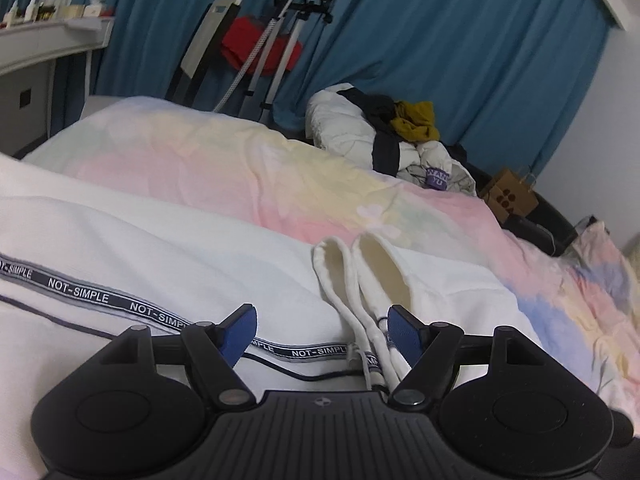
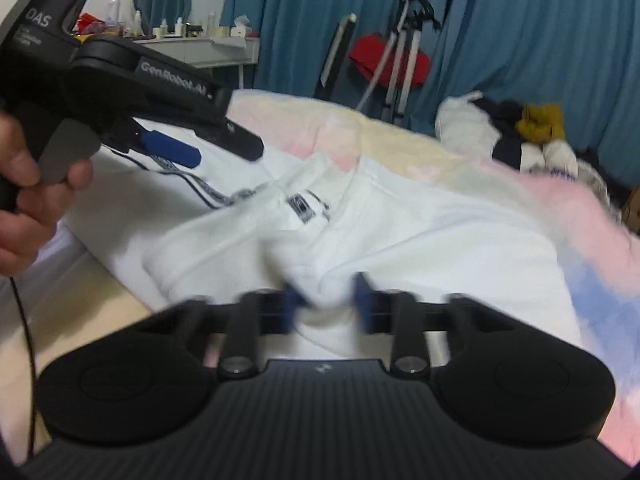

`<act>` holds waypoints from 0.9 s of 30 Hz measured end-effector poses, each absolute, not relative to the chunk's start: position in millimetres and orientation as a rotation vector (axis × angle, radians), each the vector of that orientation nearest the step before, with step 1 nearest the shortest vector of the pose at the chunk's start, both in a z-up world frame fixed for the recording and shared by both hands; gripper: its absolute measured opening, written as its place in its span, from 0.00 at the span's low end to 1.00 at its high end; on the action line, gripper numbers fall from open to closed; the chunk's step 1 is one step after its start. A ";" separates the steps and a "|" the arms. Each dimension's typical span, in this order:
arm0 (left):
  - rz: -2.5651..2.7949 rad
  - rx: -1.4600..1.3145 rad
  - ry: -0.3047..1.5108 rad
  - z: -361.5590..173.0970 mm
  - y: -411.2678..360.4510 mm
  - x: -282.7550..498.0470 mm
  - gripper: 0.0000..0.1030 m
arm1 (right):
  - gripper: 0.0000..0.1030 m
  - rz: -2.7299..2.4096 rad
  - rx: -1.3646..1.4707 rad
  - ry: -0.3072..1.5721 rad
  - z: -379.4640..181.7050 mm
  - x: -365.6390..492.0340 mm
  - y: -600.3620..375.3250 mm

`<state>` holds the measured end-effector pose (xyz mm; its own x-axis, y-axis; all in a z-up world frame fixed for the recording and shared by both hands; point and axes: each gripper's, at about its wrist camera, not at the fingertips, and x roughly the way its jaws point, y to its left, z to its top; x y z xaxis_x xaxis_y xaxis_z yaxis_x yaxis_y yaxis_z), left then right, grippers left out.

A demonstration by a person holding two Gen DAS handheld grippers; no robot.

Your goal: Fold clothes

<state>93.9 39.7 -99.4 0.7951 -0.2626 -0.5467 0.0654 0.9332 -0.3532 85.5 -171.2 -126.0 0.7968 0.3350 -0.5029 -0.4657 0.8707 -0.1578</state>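
While the white trousers (image 1: 168,248) lie spread across the near part of the bed, their two leg cuffs (image 1: 360,268) rest side by side toward the right of your left wrist view, openings facing up. A black tape printed NOT-SIMPLE (image 1: 80,294) runs along the fabric from the left and passes between the fingers of your left gripper (image 1: 322,330). That gripper stands wide, its blue pads well apart, with nothing held; the right pad sits just beside the lower ends of the cuffs.

From your right wrist view, your right gripper (image 2: 326,306) has a bunched fold of the white fabric (image 2: 360,236) between its blue pads. The picture is blurred there, so you cannot tell whether the pads are pressing the cloth. Your left hand (image 2: 28,184) shows at the far left, wrapped round the handle of the other tool.

Under the trousers lies a pastel bedspread (image 1: 248,168) in pink, yellow and blue. On its far right edge sits a heap of clothes (image 1: 384,136), white, dark and mustard. Blue curtains (image 1: 460,48) hang behind, with a metal stand (image 1: 280,40) carrying something red in front of them, and a white shelf of bottles (image 1: 44,28) at far left.
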 end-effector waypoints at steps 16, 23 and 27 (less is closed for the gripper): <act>0.012 -0.492 0.627 -76.1 105.9 55.5 0.78 | 0.14 0.494 -0.218 0.536 -125.0 85.4 -165.1; 0.175 -0.601 0.677 -53.1 180.2 3.0 0.82 | 0.12 0.504 -0.121 0.346 -92.9 62.0 -181.6; 0.266 -0.747 0.626 -58.7 222.6 -18.6 0.89 | 0.12 0.509 -0.170 0.499 -125.0 81.9 -169.7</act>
<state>-18.6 222.6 -58.7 0.7877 0.0079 -0.6161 -0.4375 0.7112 -0.5502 81.9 -169.7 -125.0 0.7569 0.4243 -0.4971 -0.5055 0.8622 -0.0338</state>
